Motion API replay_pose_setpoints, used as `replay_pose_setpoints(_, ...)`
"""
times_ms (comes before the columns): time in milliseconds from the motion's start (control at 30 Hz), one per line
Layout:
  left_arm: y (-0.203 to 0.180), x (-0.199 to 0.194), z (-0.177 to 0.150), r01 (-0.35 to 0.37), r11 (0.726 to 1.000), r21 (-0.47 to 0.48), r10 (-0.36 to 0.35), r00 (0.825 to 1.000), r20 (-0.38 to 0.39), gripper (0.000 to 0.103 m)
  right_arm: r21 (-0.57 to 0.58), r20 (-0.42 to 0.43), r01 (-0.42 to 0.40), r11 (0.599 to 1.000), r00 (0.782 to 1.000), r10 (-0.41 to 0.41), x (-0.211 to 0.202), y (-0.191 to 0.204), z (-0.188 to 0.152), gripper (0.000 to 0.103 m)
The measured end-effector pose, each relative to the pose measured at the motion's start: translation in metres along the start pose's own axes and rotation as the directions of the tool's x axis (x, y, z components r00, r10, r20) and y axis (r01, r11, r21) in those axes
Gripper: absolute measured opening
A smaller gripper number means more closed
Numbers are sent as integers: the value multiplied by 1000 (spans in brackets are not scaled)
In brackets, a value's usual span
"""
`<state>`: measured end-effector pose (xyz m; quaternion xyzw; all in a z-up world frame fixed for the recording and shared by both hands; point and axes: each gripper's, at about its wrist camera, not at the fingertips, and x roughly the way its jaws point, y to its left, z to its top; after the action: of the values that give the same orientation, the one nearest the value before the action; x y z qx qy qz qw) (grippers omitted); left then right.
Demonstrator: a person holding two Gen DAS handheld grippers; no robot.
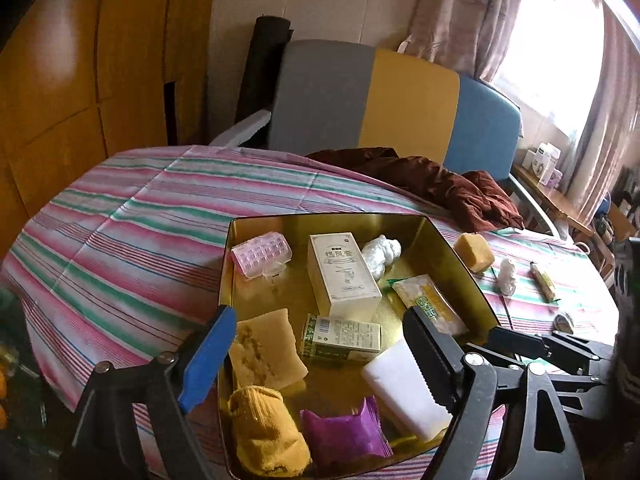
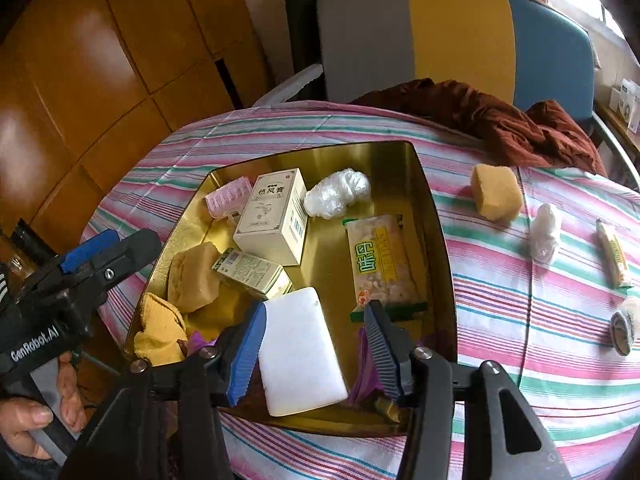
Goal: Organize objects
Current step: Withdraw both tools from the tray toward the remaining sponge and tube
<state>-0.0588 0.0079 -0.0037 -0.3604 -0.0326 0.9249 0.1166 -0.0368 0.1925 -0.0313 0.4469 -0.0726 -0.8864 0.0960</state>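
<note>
Black hand-held gripper [image 2: 316,344] frames, blue ribbed pads [image 2: 246,354], silver screws.

The purple packet [image 2: 366,368] in the gold tin [image 2: 434,216] is mostly hidden behind the white block [image 2: 300,352] and a gripper finger. The person's hand [image 2: 36,420] is cut off by the lower left edge. Print on the small round object [image 2: 623,330] is too small to read. Boxes on the far shelf [image 1: 542,162] are blurred.

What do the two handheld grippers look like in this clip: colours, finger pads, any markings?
Both are black plastic with silver pivot bolts. The left gripper and right gripper each carry ribbed blue pads on their fingers. White "GenRobot.AI" lettering marks the left gripper's body, above a grey handle.
</note>
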Motion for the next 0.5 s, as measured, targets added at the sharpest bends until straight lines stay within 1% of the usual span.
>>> replay_pose_setpoints(100, -3, -2, -2, 3, 1000, 9, -3, 1000, 1, 87, -11, 7, 8, 1000, 1000, -7, -3, 3, -1, 57)
replay_pose_setpoints(367, -7, -7, -7, 3, 1000, 15, -3, 1000, 2, 87, -12, 15, 31, 999, 999, -31, -7, 6, -5, 57)
replay_pose_setpoints(500, -12, -10, -8, 1, 999, 33, -1, 1000, 4, 88, -10, 25, 47, 999, 999, -47, -11, 4, -7, 57)
